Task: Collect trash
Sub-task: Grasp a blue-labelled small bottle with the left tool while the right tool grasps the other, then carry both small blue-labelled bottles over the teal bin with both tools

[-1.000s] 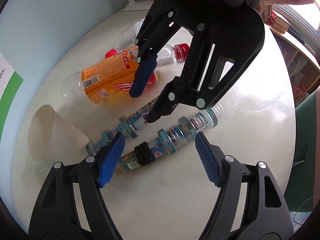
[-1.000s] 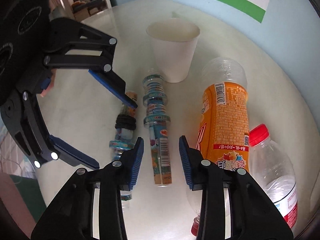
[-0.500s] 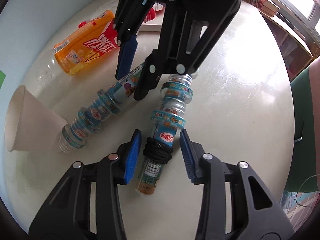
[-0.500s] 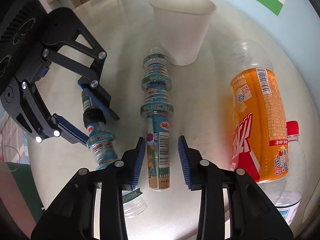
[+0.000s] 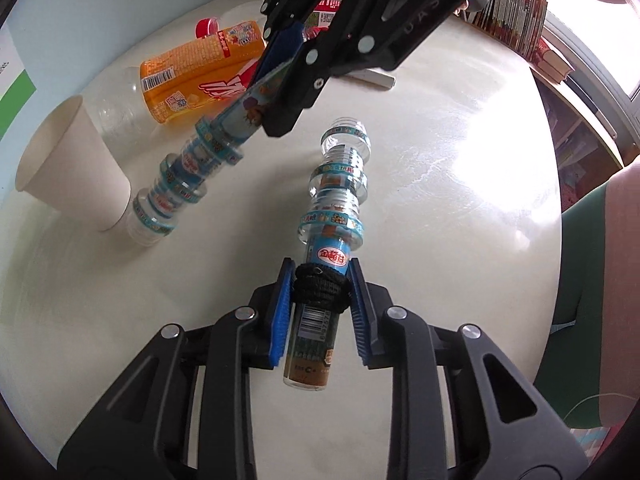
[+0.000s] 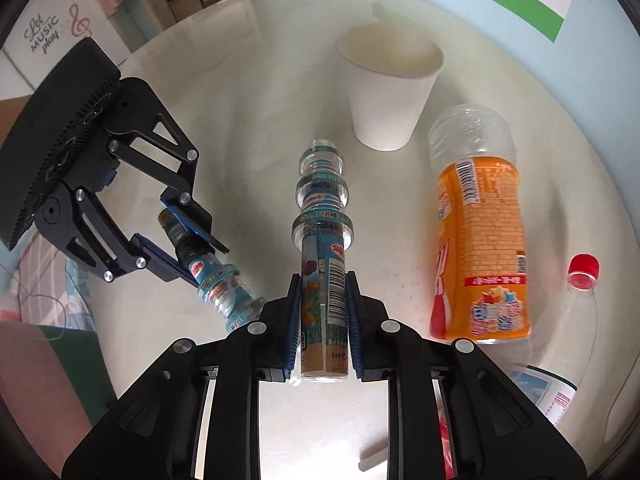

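Left gripper (image 5: 318, 300): jaws closed on a clear ridged plastic tube with blue cartoon labels and a black band (image 5: 332, 248), gripped at the band near the labelled end, presumably for firm purchase.

Right gripper (image 6: 320, 320): jaws closed on a second clear ridged tube with a barcode label (image 6: 322, 240), held at its smooth labelled end, ridged end pointing away.

Both tubes appeared lifted, probably for carrying off as trash.

Remaining on the glossy white round table (image 6: 240, 120): white paper cup (image 6: 390, 88), upright; orange-labelled clear bottle (image 6: 480, 240), lying down; clear bottle with red cap (image 6: 576, 308), lying beside it.
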A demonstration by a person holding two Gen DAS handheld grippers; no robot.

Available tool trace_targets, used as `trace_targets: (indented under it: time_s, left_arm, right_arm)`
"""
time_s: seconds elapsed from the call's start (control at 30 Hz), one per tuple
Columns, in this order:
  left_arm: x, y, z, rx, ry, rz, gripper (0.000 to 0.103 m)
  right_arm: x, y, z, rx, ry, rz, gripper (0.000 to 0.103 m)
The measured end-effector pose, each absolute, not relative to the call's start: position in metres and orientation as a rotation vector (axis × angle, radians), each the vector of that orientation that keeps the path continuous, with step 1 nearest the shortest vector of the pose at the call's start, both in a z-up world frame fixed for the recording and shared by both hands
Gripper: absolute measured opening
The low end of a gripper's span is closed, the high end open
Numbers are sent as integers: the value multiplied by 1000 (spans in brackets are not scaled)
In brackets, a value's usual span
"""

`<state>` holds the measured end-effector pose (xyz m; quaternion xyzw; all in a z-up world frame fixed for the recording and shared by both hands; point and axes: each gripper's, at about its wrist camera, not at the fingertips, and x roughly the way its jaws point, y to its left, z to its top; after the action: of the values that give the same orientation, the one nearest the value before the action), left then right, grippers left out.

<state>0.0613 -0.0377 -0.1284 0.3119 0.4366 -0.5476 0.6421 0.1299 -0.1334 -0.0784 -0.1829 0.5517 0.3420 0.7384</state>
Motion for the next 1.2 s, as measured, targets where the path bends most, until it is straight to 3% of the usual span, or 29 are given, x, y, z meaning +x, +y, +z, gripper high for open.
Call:
trace_targets:
  time_s: [0.3,0.63,0.7,0.73,0.9,0.97,1.0,1.03,1.07,1.2]
  left_arm:
    - [27,22,-115,519,1014,-1106,24]
    - [-11,113,-99,368,993,-880,24]
    - [-3,150,-90,317,994,-830,24]
    - [-5,160,-89,301,992,-803,24]
    - [-4,199,-86,221,1003,-709,24]
    - [-2,203,-88,202,1012,-683,24]
    - [-3,202,-88,205,1004,-676,24]
    - [-3,203,-88,202,1001,-679,24]
    - [-4,201,-87,200,1000,-686,24]
    - [-1,201,-90,206,1009,-663,24]
  right_arm:
    - [119,-142,-53,-372,1203,793,21]
    - [118,-78,-13,-394,1125,861,19]
    - [120,-57,-9,-429,1114,874,13]
    - [123,-49,-10,-434,1114,878,1]
    - [122,-8,-32,-533,1143,859,2]
    - [124,2,-47,-515,1194,838,13]
    - [123,5,-49,-507,1200,830,27]
    - [122,8,-53,-506,1202,827,70]
    - [118,10,-55,-524,1180,821,88]
    - [111,18,-82,-647,1161,836,76]
